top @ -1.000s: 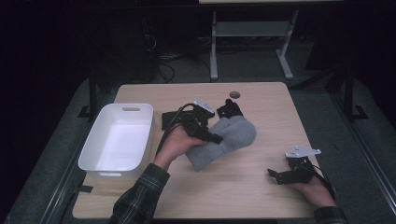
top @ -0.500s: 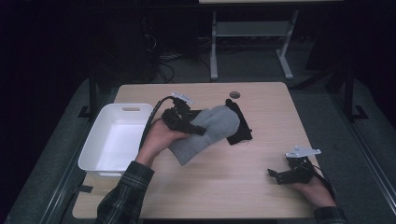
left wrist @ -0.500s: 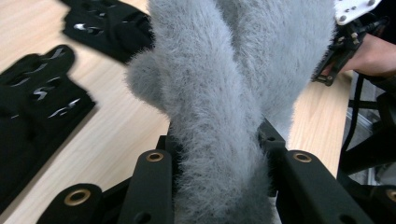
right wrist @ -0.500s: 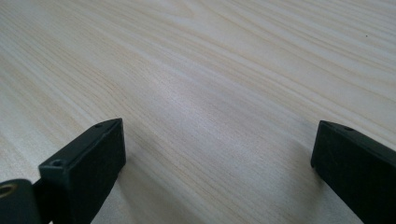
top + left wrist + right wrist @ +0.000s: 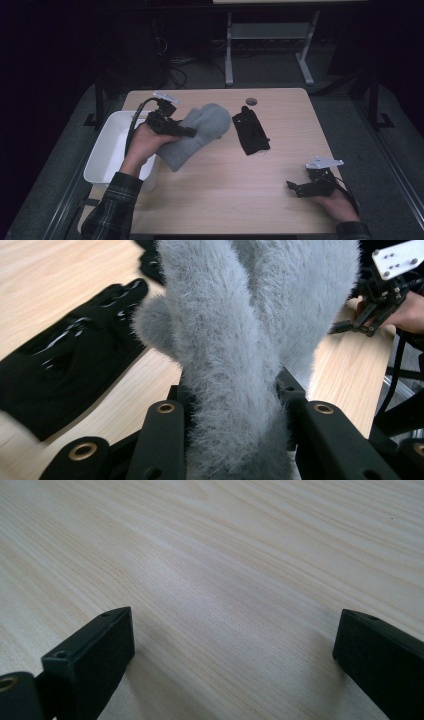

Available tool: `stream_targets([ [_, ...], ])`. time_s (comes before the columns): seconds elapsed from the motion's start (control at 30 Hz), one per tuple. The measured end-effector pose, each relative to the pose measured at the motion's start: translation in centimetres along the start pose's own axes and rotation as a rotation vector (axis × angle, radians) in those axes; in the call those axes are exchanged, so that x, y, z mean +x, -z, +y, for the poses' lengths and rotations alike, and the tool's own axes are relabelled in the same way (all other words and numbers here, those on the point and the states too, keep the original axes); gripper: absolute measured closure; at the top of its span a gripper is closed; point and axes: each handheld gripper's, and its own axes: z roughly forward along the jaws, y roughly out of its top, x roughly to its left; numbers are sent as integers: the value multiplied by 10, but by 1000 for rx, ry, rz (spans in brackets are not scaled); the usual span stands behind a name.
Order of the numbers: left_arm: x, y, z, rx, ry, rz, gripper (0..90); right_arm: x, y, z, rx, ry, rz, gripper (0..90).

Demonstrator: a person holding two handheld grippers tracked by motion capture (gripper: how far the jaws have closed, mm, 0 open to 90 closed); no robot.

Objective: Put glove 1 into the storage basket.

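Observation:
A pair of fuzzy grey mittens (image 5: 202, 131) hangs off the table in my left gripper (image 5: 189, 133), which is shut on their cuff end. In the left gripper view the grey mittens (image 5: 240, 330) bulge between both jaws. This gripper hovers at the table's left, beside the white bin (image 5: 100, 152). A black glove (image 5: 251, 131) lies flat in the middle of the table, to the right of the mittens; the left gripper view has this black glove (image 5: 65, 370) at its left. My right gripper (image 5: 293, 187) rests open on the wood at the front right, jaws wide apart with bare table between them (image 5: 232, 645).
The white bin stands at the table's left edge with its inside bare. A small dark round disc (image 5: 251, 101) sits near the table's far edge. A metal stand (image 5: 270, 50) is on the floor behind the table. Bare wood (image 5: 225, 200) spans the front middle.
My left gripper has carried the grey mittens to the left and slightly up, off the black glove and toward the white bin. The right gripper has stayed put.

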Motion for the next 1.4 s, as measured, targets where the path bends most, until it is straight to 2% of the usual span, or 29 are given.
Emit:
stream_targets([
  [0.1,10,17,-9,-15,24,26,656,0,0,0,0,0,0,27],
  [0.13,10,17,-9,-15,24,26,656,0,0,0,0,0,0,27],
  [0.53,36,69,-34,-68,104,103,656,0,0,0,1,0,-1,27],
  [0.77,56,88,-56,-64,162,157,656,0,0,0,1,-1,-2,27],
  [0.93,73,95,-75,-70,225,190,656,0,0,0,1,-1,-2,27],
  [1.07,88,95,-91,-56,277,220,656,0,0,0,1,-1,-2,27],
  [1.17,98,91,-102,-48,320,228,655,0,0,0,1,-1,-2,27],
  [1.4,117,75,-119,0,377,245,655,0,0,0,0,-3,-3,27],
])
